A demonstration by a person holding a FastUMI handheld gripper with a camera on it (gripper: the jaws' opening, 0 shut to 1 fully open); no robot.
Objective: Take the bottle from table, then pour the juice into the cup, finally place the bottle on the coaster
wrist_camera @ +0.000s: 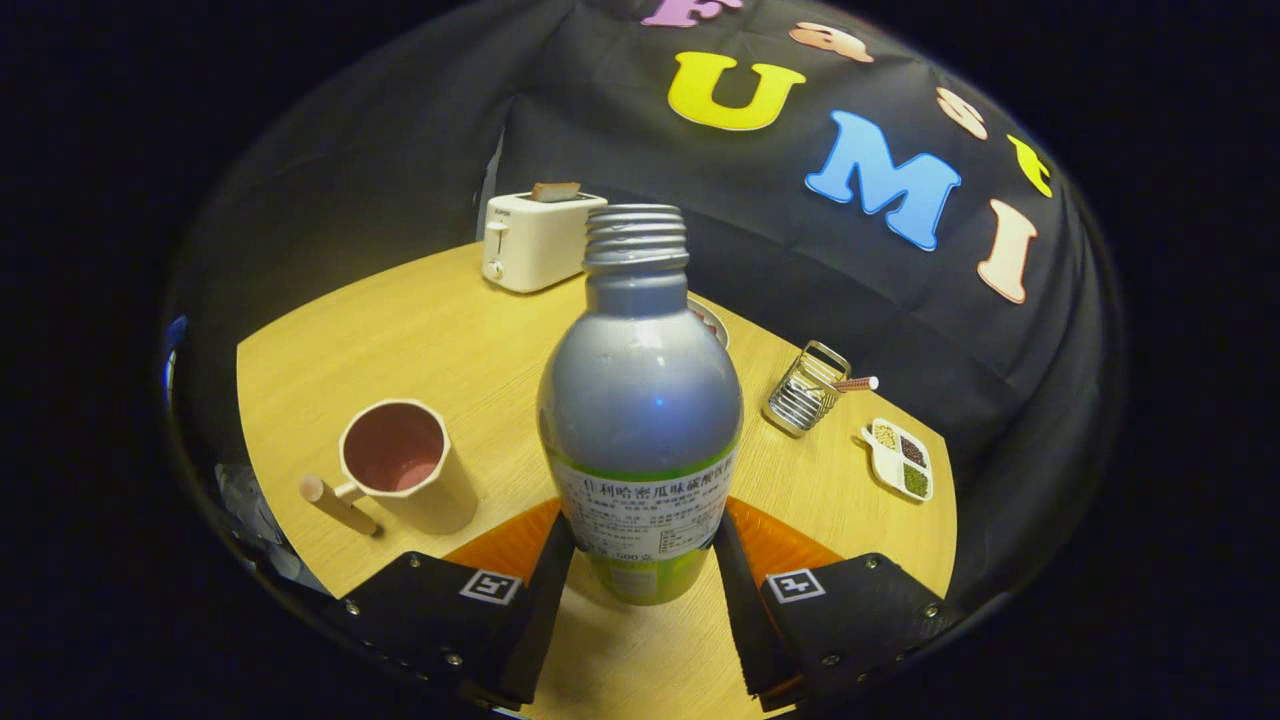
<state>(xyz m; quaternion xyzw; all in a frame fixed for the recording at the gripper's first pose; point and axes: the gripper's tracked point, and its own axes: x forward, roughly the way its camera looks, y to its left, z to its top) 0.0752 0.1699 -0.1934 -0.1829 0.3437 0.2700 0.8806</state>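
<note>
I have the gripper (640, 560) closed on the bottle (640, 420), both fingers pressing its labelled lower body from either side. The bottle stands upright, uncapped, with the orange coaster (780, 545) showing behind its base on the wooden table (440, 320). Beside my left finger sits the cup (400, 470), its handle toward me. Further right I see a wire rack (805, 390) and a divided dish (900, 460). Beyond the bottle stands a white toaster (535, 240).

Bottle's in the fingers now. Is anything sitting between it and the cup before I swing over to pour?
Nothing visible does. The gripper is shut on the bottle, and the cup stands beside it across bare table. The toaster and wire rack sit away from that path.
</note>
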